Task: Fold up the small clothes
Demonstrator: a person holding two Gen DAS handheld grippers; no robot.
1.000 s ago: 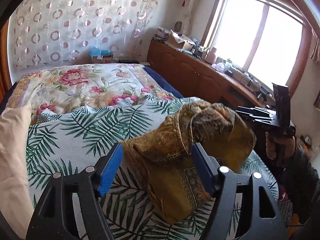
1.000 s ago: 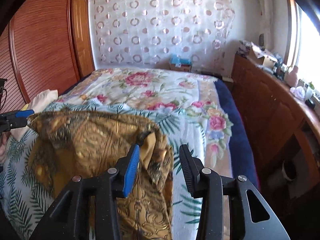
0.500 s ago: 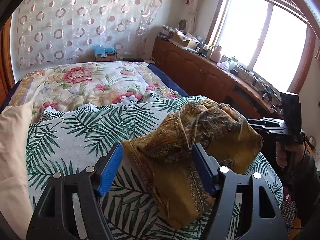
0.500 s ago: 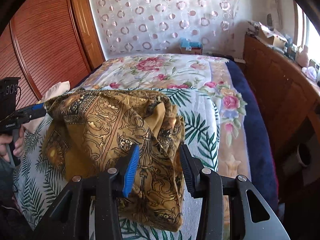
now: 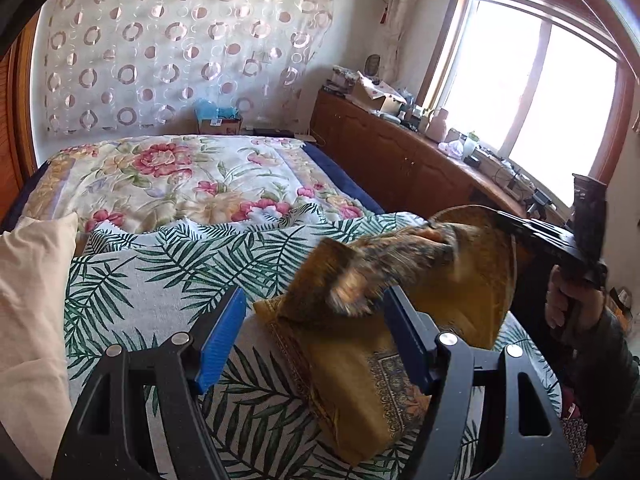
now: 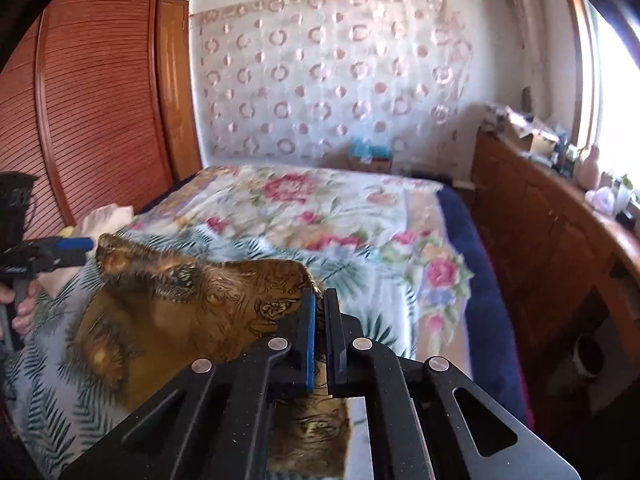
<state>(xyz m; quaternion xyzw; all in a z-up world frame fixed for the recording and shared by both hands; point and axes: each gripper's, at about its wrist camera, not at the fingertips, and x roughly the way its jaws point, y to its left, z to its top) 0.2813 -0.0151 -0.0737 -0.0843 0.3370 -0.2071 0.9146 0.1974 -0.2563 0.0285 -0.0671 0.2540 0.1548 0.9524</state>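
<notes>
A mustard-gold patterned garment (image 5: 400, 312) is seen on the palm-leaf sheet (image 5: 160, 264) that covers the near part of the bed, at about four o'clock in the left wrist view. The left gripper (image 5: 316, 336) is held with its blue-padded fingers (image 5: 222, 336) spread wide apart; nothing is pinched between them, and a blurred fold of the garment lies in the gap and beyond it. In the right wrist view the right gripper (image 6: 318, 332) is seen with its jaws drawn almost together, and an edge of the garment (image 6: 192, 304) is clamped between them, the cloth being lifted off the sheet and stretched toward nine o'clock, where the other gripper's blue tip appears just beside the far corner. More of the cloth hangs below the clamped fingers at six o'clock. A floral quilt (image 6: 320, 216) is spread over the far half of the bed at twelve o'clock, a cream pillow (image 5: 32, 288) lies at nine o'clock in the left wrist view, and a wooden cabinet (image 6: 552, 232) runs under the window at three o'clock.
</notes>
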